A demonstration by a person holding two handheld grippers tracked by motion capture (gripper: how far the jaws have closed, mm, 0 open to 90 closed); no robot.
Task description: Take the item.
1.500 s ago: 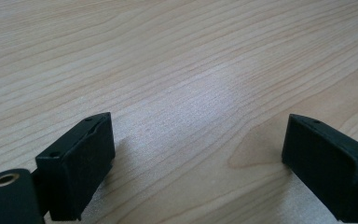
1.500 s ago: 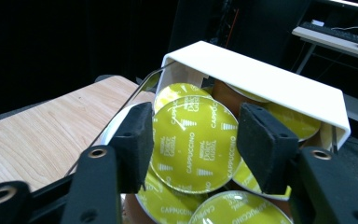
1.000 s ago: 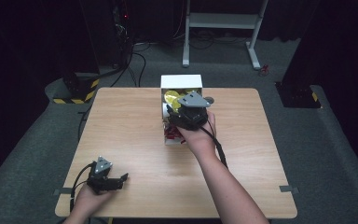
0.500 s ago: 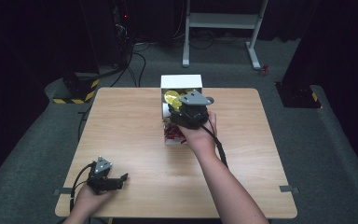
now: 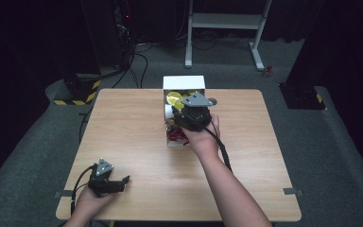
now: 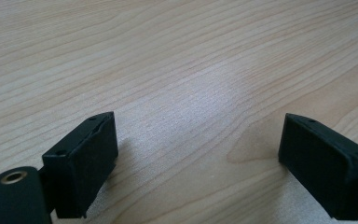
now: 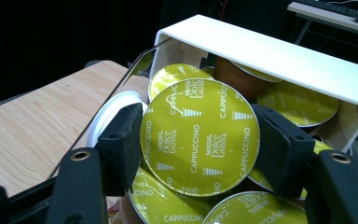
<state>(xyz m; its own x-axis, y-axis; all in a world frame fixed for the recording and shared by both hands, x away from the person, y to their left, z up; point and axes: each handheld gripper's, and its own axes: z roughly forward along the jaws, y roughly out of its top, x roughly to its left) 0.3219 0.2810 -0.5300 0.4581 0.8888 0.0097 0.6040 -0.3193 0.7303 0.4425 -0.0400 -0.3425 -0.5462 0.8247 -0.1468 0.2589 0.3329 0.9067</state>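
Fingers [image 7: 123,140] of the right gripper [image 7: 199,149] sit on either side of a green-lidded Dolce Gusto cappuccino capsule [image 7: 199,135], their black pads pressed against its rim left and right; the jaws have just been closing and now clamp the capsule with its foil lid facing the camera. Just below and behind the held capsule lie more cappuccino capsules [image 7: 289,102], packed in a white box [image 7: 270,51] whose flap arches over them beyond the fingertips. To the left of the fingers a white round lid [image 7: 107,112] rests against the box's edge. In the high view the right gripper [image 5: 189,118] hangs over the same white box [image 5: 184,82] at the far middle of the wooden table [image 5: 123,123], with the hand behind it. The left gripper [image 6: 198,154] rests low over bare wood at the near left corner, well apart from the box, its jaws spread wide with nothing between them; the high view shows the left gripper [image 5: 116,182] in the person's hand.
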